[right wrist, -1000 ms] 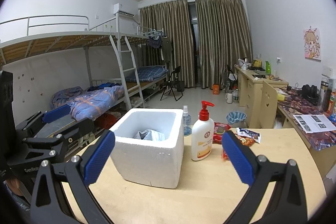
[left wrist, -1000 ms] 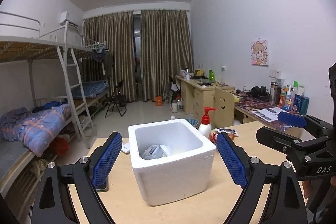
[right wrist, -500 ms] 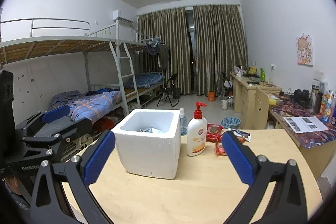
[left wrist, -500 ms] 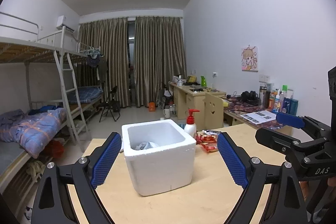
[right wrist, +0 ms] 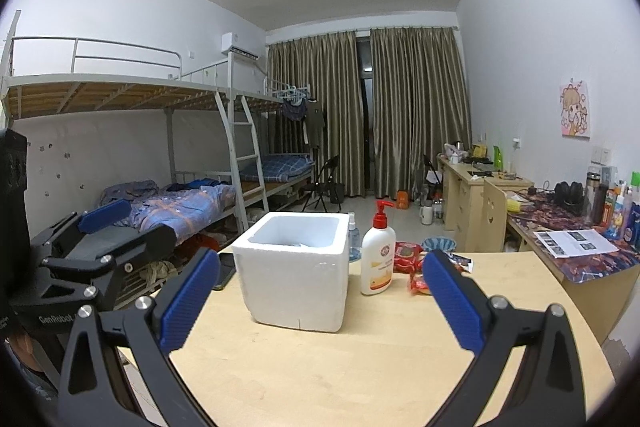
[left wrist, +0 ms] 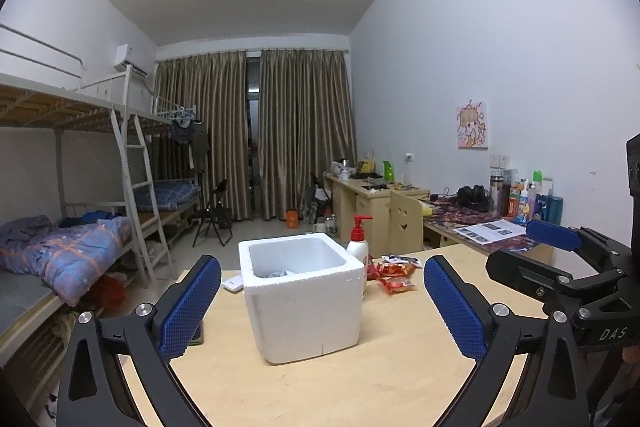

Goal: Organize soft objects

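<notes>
A crumpled grey-white piece of soft cloth (left wrist: 282, 273) lies at the bottom of a white square foam box (left wrist: 306, 297), which stands upright on the pale wooden table (left wrist: 392, 379). Only a sliver of the cloth shows over the rim in the right wrist view. Just beside the box stands a white pump bottle with a red pump head (right wrist: 378, 251), and behind it a small clear spray bottle (right wrist: 352, 237). Red snack packets (left wrist: 396, 277) lie on the table near the pump bottle. A dark phone (right wrist: 225, 269) lies flat at the table's edge, on the bunk-bed side of the box.

The left claw (left wrist: 322, 309) hangs above the table on the near side of the box, its blue-padded jaws spread wide and having just been opening, with nothing gripped between them. The right claw (right wrist: 320, 303) is likewise wide open and empty, facing the box and the bottle.
</notes>
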Available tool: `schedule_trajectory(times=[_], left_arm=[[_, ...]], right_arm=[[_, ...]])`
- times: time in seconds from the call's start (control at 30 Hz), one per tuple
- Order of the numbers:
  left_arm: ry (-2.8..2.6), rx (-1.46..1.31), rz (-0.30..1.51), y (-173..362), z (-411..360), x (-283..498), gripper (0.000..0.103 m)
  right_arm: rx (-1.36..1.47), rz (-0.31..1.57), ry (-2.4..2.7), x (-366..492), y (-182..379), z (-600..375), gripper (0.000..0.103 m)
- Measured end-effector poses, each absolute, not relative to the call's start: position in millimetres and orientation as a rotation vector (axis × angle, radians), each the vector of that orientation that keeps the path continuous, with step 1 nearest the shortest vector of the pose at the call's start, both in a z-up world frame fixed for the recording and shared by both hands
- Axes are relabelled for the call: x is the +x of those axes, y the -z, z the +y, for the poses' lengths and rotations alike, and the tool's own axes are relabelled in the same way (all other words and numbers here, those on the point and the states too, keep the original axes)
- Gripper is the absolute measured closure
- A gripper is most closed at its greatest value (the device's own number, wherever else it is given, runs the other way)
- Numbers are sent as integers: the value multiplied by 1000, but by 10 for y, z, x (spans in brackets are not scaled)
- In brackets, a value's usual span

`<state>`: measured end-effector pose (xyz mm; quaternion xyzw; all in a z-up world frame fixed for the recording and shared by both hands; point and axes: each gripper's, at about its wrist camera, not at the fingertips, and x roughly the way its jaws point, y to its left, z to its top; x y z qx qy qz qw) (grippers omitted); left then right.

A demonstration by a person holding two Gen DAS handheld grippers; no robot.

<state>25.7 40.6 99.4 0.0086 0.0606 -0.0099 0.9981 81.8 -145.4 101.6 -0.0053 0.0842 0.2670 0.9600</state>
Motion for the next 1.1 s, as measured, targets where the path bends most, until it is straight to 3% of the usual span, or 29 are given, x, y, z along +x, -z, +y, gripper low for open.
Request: schedule_trajectory(times=[1.1], left_arm=[[15, 2, 134, -374, 244, -28, 0]], right_arm=[[4, 191, -548, 395, -392, -1518, 0]])
